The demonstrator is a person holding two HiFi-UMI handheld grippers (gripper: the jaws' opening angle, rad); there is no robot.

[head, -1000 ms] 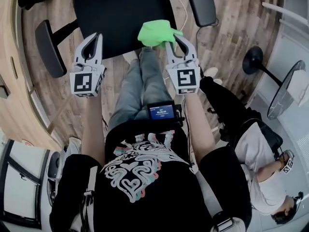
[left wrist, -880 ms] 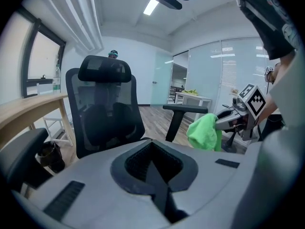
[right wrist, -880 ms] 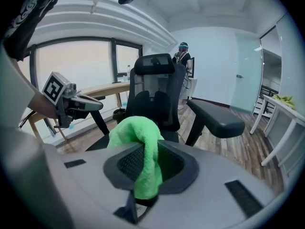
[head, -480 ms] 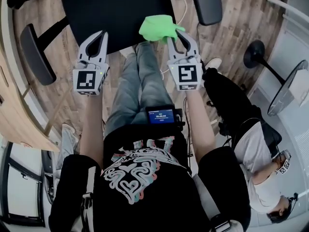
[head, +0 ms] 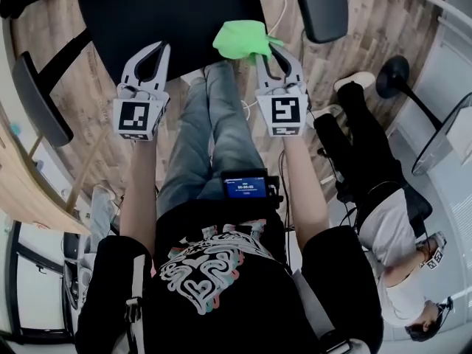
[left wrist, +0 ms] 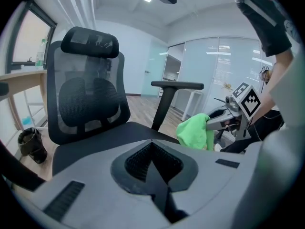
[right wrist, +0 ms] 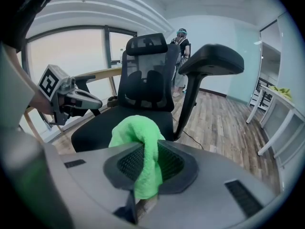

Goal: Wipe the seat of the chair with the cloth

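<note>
Wood-floored office; black chair seat [head: 169,13] ahead. Right gripper [head: 270,49] clamped on green cloth [head: 240,39] by seat's front corner; left gripper [head: 156,49] closed, empty. Risk: bunched cloth slipping free under drag.

Wood-plank floor [head: 354,21], filling the upper part of the head view. Standing on it we record:
- one black office chair [head: 169,13], top centre
- one round black stand base [head: 389,77], upper right
- one white shoe [head: 355,80] of a seated person, just left of that base
- one dark bag [left wrist: 31,144], lower left of the left gripper view
</note>
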